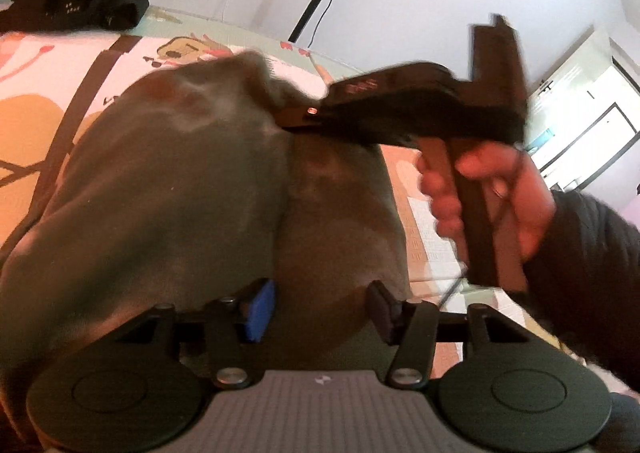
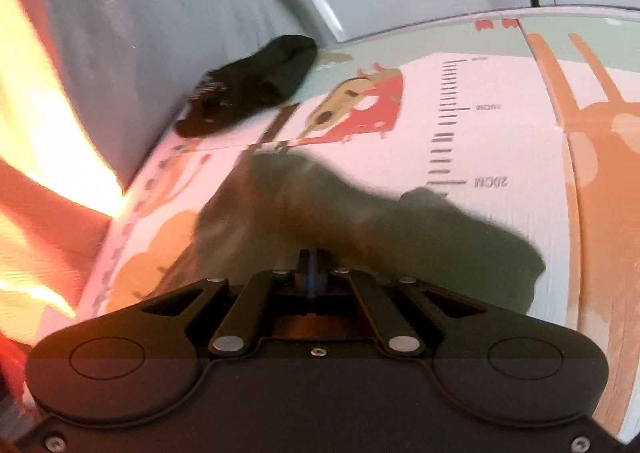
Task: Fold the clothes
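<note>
I read "20CM" on the ruler print (image 2: 448,121) of the play mat (image 2: 500,253), w/ a smaller mark above it too blurred to read. I count 2 garments: 1 grey-green garment (image 1: 168,189) bunched on the mat, 1 black garment (image 2: 248,93) folded near the wall. My right gripper (image 2: 313,273) is clamped on the grey-green cloth; left gripper (image 1: 320,309) has fingers apart, cloth between them

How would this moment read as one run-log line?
step: folding | left hand-held gripper: open, at grey garment | right hand-held gripper: shut on grey garment | black garment: aside on mat
</note>
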